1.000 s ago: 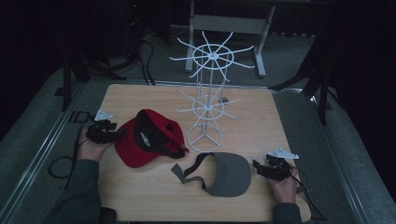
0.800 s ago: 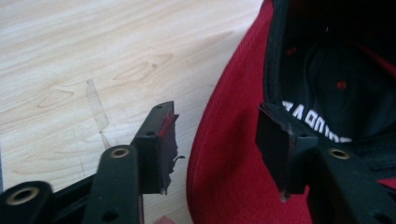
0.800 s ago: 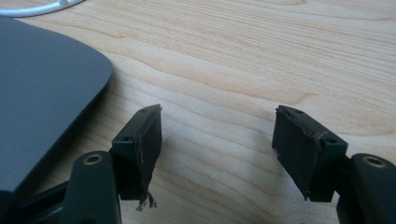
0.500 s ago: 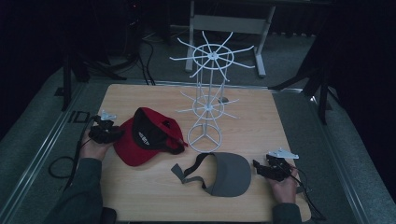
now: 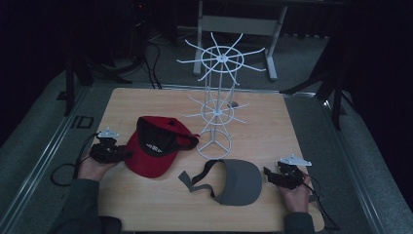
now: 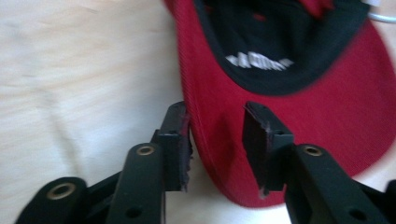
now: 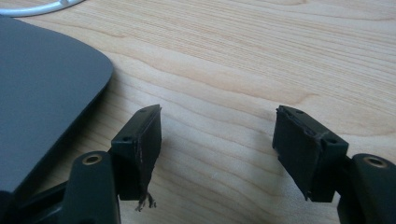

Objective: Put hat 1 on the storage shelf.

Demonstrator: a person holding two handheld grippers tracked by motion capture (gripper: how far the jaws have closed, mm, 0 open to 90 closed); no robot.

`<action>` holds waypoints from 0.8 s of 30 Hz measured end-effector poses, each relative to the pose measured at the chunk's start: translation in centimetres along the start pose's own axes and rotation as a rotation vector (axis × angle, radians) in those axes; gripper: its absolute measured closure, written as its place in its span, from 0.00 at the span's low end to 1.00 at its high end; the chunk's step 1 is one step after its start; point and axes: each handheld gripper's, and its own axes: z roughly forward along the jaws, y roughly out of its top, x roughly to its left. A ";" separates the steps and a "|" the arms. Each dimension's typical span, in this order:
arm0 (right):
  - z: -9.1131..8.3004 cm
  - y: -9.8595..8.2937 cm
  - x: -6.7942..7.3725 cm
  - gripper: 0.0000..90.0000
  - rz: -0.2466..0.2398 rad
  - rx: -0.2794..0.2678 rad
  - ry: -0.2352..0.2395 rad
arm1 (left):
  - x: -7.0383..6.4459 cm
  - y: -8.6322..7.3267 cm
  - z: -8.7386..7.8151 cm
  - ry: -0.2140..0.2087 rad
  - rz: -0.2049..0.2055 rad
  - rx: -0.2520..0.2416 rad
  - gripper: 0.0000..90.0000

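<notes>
My left tool (image 5: pixel 122 155) is at the brim edge of the red cap (image 5: pixel 155 152), which lies upside down on the worktop (image 5: pixel 272 126), left of the white wire rack (image 5: pixel 215 112). In the left gripper view the jaws are partly open and straddle the brim edge (image 6: pixel 215 154): one pad sits outside it over bare wood, the other over the red fabric. Not clamped yet, nothing held.

Key relation: the cap lies straight ahead of the left tool, brim toward me, crown and black lining farther on toward the rack. The left hand (image 5: pixel 95 165) is the near one by a wide margin.

My right tool (image 5: pixel 272 176) rests on the worktop just beside the grey visor (image 5: pixel 238 183), jaws wide apart and empty. In the right gripper view the visor brim (image 7: pixel 42 93) lies off to one side of the jaws, not between them.

Judgement: next move is closing the left jaws on the brim, then lifting toward the rack arms.
</notes>
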 end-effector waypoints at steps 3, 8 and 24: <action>0.0 0.0 0.0 0.36 0.000 0.000 0.000 | -0.4 -0.1 0.4 -0.019 0.020 0.029 0.64; 0.0 0.0 0.0 0.36 0.000 0.000 0.001 | -0.7 -0.1 1.5 -0.053 0.028 0.079 0.61; 0.0 0.0 0.0 0.36 -0.001 0.001 0.002 | -2.1 0.3 2.8 -0.168 0.064 0.132 0.63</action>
